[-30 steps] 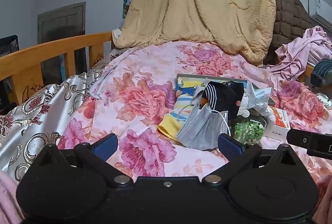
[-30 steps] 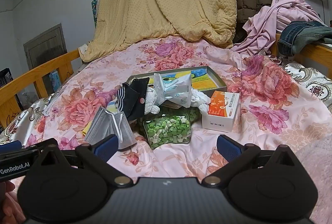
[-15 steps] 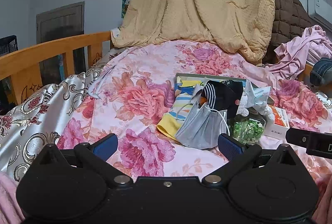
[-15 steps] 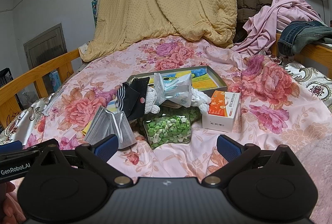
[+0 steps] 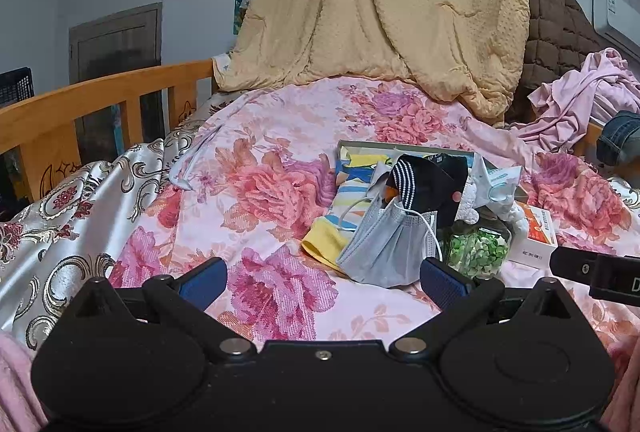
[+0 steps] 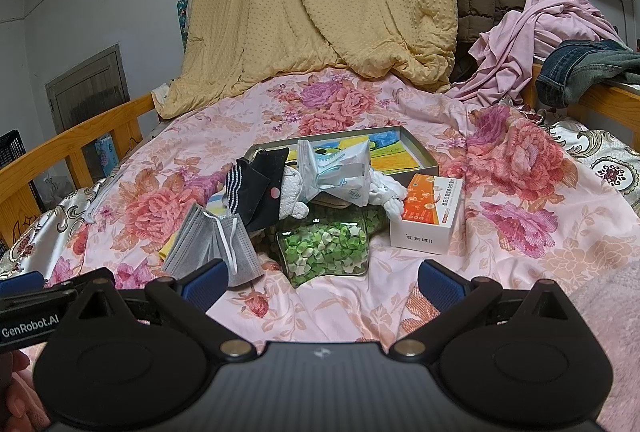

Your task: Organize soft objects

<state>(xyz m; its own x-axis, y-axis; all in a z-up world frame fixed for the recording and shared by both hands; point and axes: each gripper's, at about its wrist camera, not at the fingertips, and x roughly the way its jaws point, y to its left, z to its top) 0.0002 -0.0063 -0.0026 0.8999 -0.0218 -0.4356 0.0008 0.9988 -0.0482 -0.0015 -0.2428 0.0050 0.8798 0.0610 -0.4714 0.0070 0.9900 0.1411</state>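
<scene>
A bed covered by a pink floral quilt (image 6: 500, 192) is seen, with a tan blanket (image 6: 320, 0) draped at its far end and loose clothing heaped at the right. Near the middle of the quilt a shallow open box (image 6: 424, 148) is placed, and a small heap of objects is piled against and in front of it: a black striped sock (image 6: 256, 192), a packaged white mask (image 6: 340, 168), a white plush item (image 6: 292, 196) partly hidden beneath them, a grey face mask (image 6: 208, 244) lying nearest the cameras with a yellow striped cloth (image 5: 332, 228) beneath it, a glass jar of green paper stars (image 6: 328, 244), and an orange and white carton (image 6: 428, 216) just beside the jar. The task is judged to be at its start, since nothing is held and the soft pieces are not yet sorted. A forward and downward reach toward the grey face mask is probably called for next, with a pinch on its folded edge rather than its ear loops. The left gripper (image 5: 320, 282) and the right gripper (image 6: 316, 280) are both held low over the near edge of the quilt, level and side by side, fingers spread wide with nothing between them, well short of the heap.
</scene>
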